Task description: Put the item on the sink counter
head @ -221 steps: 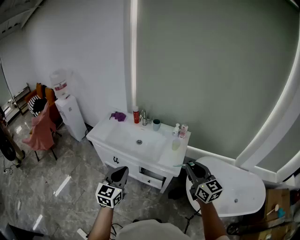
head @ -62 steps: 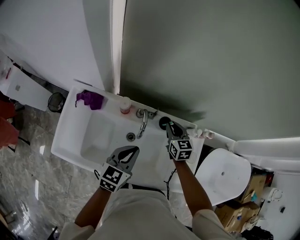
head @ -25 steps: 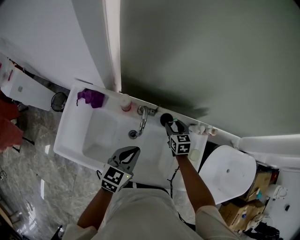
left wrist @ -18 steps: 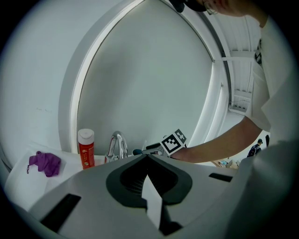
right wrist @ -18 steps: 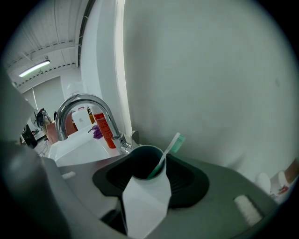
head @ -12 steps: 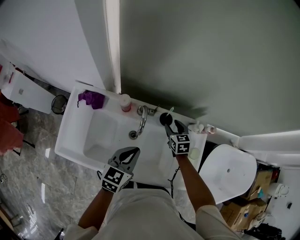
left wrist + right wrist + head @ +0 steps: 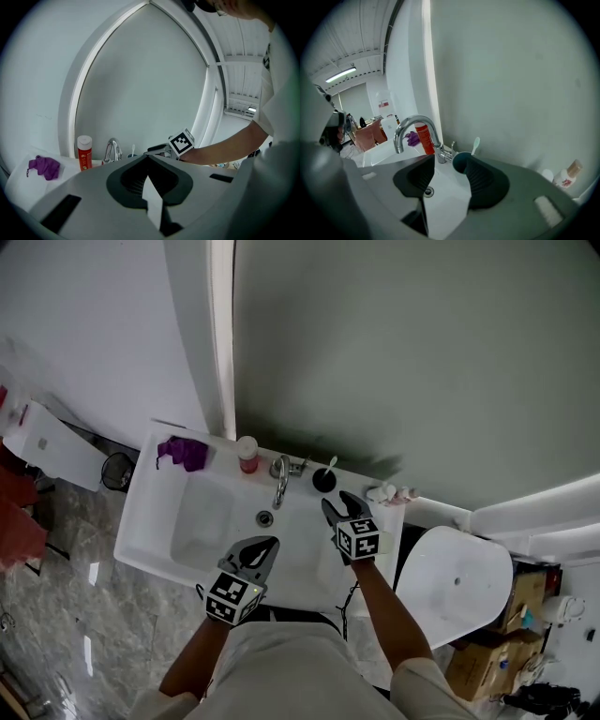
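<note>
The right hand-held gripper (image 7: 335, 505) hangs over the counter (image 7: 385, 521) with its jaws wide apart, and it holds and touches nothing. The toothbrush (image 7: 331, 465) stands in the dark cup (image 7: 323, 481) on the counter just ahead of its jaw tips, and the faucet (image 7: 280, 476) is ahead and a little to its left. The left hand-held gripper (image 7: 267, 542) is to its left and nearer the person, with jaws together at the tips and nothing in them.
</note>
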Action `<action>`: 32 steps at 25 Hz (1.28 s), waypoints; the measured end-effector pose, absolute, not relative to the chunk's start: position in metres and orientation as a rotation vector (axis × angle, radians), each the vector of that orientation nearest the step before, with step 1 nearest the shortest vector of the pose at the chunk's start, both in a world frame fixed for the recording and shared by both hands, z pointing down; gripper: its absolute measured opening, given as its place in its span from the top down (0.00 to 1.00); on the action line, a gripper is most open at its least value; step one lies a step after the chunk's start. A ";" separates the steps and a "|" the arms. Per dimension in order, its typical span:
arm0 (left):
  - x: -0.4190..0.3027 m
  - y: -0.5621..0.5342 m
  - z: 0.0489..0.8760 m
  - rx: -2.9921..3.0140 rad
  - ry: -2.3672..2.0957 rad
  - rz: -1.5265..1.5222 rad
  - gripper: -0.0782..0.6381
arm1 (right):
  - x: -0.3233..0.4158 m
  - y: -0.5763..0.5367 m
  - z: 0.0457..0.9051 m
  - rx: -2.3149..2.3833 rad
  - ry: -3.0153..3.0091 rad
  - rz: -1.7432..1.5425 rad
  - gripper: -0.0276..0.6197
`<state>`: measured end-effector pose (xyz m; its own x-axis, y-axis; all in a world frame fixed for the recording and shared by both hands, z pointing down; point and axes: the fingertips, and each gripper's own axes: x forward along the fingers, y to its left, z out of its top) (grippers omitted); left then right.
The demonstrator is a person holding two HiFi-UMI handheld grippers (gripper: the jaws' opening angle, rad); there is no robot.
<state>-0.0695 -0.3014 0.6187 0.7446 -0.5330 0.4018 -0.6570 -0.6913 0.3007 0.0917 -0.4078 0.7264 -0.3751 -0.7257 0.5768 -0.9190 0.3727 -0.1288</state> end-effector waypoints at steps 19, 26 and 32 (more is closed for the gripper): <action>-0.055 -0.245 0.587 2.573 -0.835 0.321 0.88 | 0.085 -0.291 0.622 1.485 -2.331 0.577 0.87; -0.050 -0.203 0.577 2.563 -0.904 0.315 0.88 | 0.079 -0.238 0.593 1.433 -2.425 0.539 0.92; -0.044 -0.156 0.570 2.534 -0.971 0.273 0.88 | 0.088 -0.189 0.569 1.438 -2.481 0.467 0.94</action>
